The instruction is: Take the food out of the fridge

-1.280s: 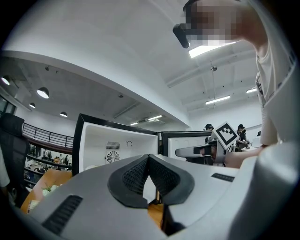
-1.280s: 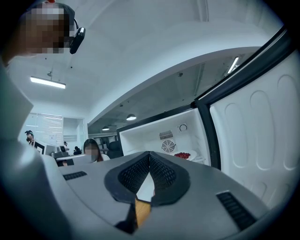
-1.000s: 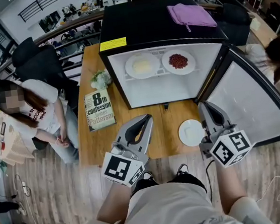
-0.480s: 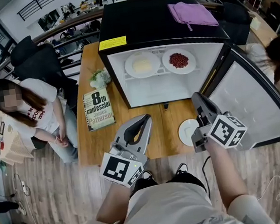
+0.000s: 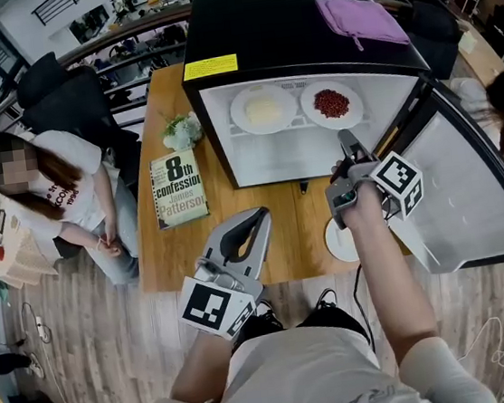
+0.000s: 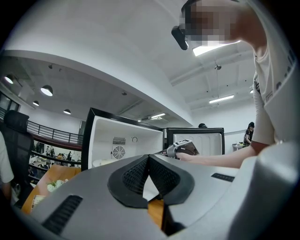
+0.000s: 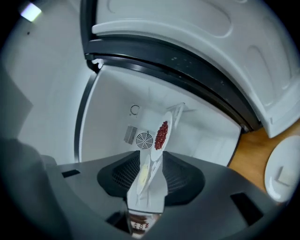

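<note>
The black fridge (image 5: pixel 286 32) stands open on the wooden table (image 5: pixel 172 251). On its shelf sit a white plate of yellow food (image 5: pixel 264 110) and a white plate of red beans (image 5: pixel 331 104). My right gripper (image 5: pixel 347 141) hovers just in front of the opening, below the bean plate, rolled on its side. Its jaws have just been opening and stand open with nothing between them; both plates (image 7: pixel 161 133) show through the gap of this gripper (image 7: pixel 150 171). My left gripper (image 5: pixel 256 221) is held over the table's front edge, shut and empty, its pads (image 6: pixel 148 161) meeting.
An empty white plate (image 5: pixel 337 242) lies on the table under my right arm. The fridge door (image 5: pixel 469 187) swings out at the right. A book (image 5: pixel 178 189) and flowers (image 5: pixel 180 134) lie left of the fridge, a purple cloth (image 5: pixel 360 18) on top. A person (image 5: pixel 46 194) sits at left.
My right gripper has moved from beside the empty plate forward to the fridge opening, rolled onto its side, and its jaws have opened. The left gripper has stayed put.
</note>
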Tool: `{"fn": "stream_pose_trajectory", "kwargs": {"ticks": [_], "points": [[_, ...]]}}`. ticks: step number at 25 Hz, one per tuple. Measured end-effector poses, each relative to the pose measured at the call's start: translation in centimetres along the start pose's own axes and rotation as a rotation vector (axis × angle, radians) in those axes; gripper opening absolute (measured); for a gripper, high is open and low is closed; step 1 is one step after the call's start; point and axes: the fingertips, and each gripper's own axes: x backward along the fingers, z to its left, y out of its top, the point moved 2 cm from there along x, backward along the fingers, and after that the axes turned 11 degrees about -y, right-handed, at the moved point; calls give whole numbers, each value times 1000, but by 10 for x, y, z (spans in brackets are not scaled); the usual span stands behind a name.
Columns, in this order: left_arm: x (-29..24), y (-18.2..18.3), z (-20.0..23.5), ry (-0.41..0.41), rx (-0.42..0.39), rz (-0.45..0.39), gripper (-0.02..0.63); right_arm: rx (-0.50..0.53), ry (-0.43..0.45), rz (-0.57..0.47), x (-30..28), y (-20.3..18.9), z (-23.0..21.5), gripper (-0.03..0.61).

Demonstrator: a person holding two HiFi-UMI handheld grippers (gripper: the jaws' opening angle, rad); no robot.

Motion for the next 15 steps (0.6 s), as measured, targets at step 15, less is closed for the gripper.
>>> {"fn": "stream_pose_trajectory", "kwargs": {"ticks": [15], "points": [[5, -13, 18, 13, 20, 30, 8, -239, -60, -57, -49, 17, -30, 141]]}}
